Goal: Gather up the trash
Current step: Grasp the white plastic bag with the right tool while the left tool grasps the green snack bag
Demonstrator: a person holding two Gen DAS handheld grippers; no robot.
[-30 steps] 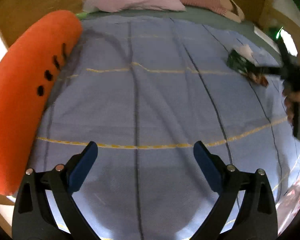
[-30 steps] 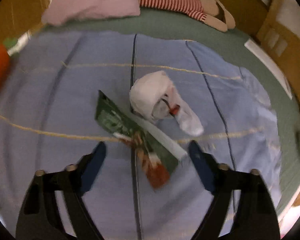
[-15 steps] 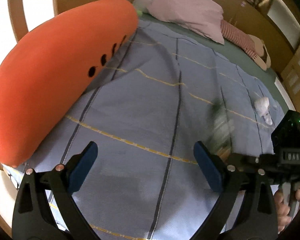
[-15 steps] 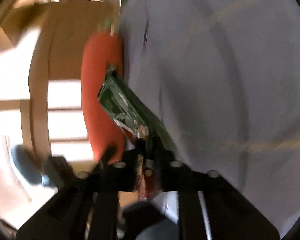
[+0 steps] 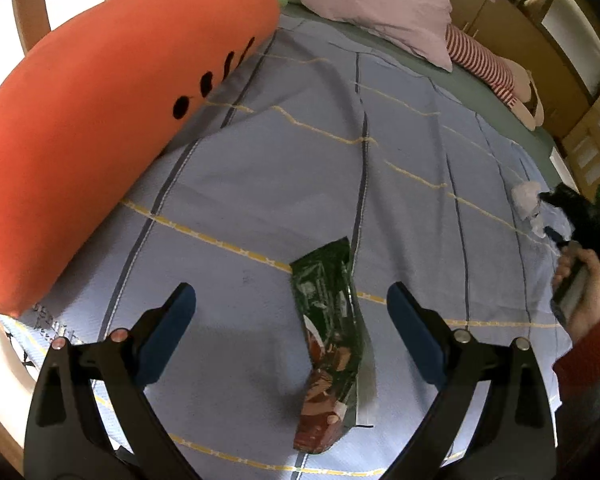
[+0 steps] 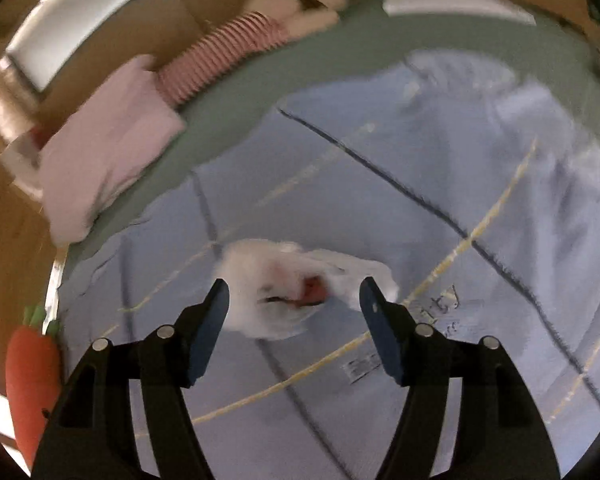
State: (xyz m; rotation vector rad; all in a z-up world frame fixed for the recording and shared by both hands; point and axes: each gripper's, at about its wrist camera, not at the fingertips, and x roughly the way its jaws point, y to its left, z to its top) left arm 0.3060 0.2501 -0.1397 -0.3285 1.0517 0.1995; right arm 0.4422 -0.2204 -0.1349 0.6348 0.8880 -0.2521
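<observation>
On my left wrist view, the left gripper [image 5: 290, 306] hangs over the near part of the bed, its jaws wide apart and holding nothing. Between its blue pads [image 5: 168, 328] a green snack wrapper [image 5: 328, 344] lies flat on the light blue blanket [image 5: 300, 168], running from the middle of the frame toward me, its near end printed in reddish brown. The wrapper touches neither pad. Along the left edge of the bed rests a big orange carrot plush [image 5: 84, 128] with black dashes on its side. At the far end I see a pink pillow [image 5: 380, 12] and, to its right, a red-and-white striped plush [image 5: 484, 64] on the green sheet [image 5: 480, 88].

Far right in the same view, my right hand [image 5: 584, 288] grips the right gripper's handle, and a crumpled white bag [image 5: 526, 200] sits on the blanket just beyond it.

On the right wrist view, blurred by motion, the right gripper [image 6: 294, 294] has its jaws spread apart with nothing clamped. The white bag [image 6: 284, 292] lies on the blanket between the two blue pads [image 6: 208, 332], something red showing in its folds; I cannot tell whether the pads touch it. The pink pillow [image 6: 100, 152] and the striped plush [image 6: 220, 60] lie at the far left, and the carrot plush [image 6: 30, 376] shows at the near left edge.
</observation>
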